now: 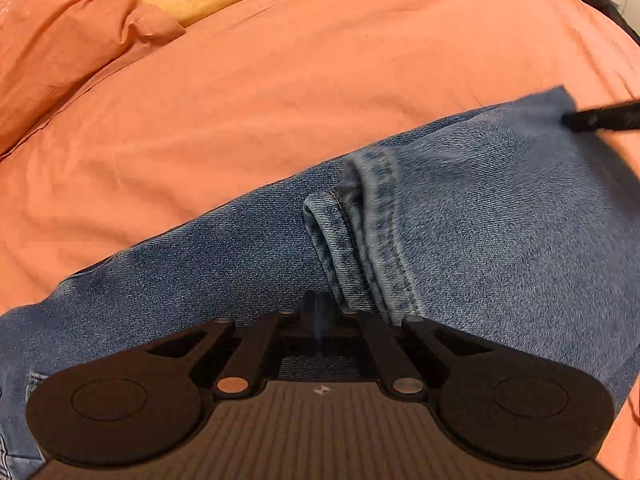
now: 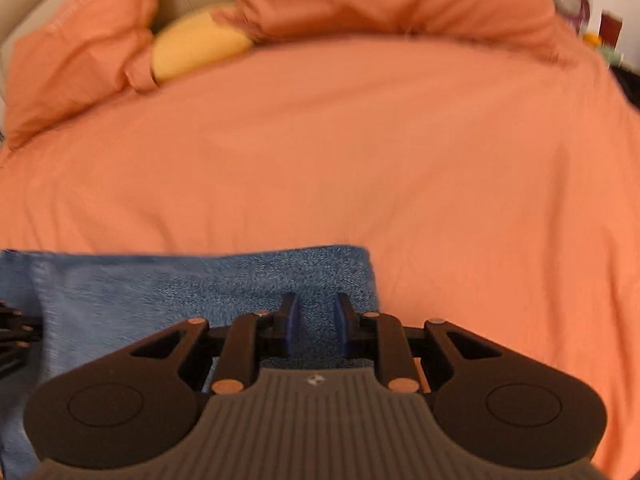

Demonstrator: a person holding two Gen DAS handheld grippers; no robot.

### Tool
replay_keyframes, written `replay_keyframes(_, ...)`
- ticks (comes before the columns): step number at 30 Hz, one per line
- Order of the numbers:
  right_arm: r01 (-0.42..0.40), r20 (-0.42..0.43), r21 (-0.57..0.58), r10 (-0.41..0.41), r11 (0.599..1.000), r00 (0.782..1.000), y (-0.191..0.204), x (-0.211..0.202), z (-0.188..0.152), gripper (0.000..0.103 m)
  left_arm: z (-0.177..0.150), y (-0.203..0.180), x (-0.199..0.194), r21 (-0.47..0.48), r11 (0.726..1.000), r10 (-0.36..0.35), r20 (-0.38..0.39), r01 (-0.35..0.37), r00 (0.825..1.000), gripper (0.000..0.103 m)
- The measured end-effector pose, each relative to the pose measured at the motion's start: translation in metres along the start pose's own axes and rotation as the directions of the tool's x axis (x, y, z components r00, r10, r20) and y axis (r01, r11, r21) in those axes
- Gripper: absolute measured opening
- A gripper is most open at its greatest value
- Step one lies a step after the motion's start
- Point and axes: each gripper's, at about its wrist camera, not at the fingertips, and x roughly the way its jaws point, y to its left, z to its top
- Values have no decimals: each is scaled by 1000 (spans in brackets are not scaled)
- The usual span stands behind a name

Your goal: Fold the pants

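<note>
Blue denim pants [image 1: 460, 220] lie folded on the orange bed cover, with the leg hems [image 1: 360, 224] doubled over the lower layer. My left gripper [image 1: 318, 320] is low over the denim, its fingers together; whether cloth is pinched between them is unclear. The right gripper's finger [image 1: 600, 117] reaches onto the pants' far right corner in the left wrist view. In the right wrist view my right gripper [image 2: 316, 326] is partly open, its blue pads [image 2: 291, 328] apart just above the denim's right end [image 2: 240, 280], holding nothing.
The orange bed cover [image 2: 360, 152] stretches ahead. Orange pillows [image 2: 80, 40] and a yellow cushion [image 2: 196, 50] lie at the headboard. Dark items and a nightstand [image 2: 600, 20] stand past the bed's right edge.
</note>
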Motion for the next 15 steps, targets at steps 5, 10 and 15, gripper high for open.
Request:
replay_keyframes(5, 20, 16, -8, -19, 1000, 1000, 5, 9, -8, 16, -3, -5, 3, 37, 999, 18, 19, -19, 1000, 0)
replay_keyframes(10, 30, -1, -67, -30, 997, 1000, 15, -23, -17, 16, -23, -13, -26, 56, 998, 13, 52, -16, 999, 14)
replay_keyframes(15, 10, -26, -144, -14, 990, 1000, 23, -68, -60, 18, -50, -4, -55, 65, 997, 24, 78, -29, 997, 14)
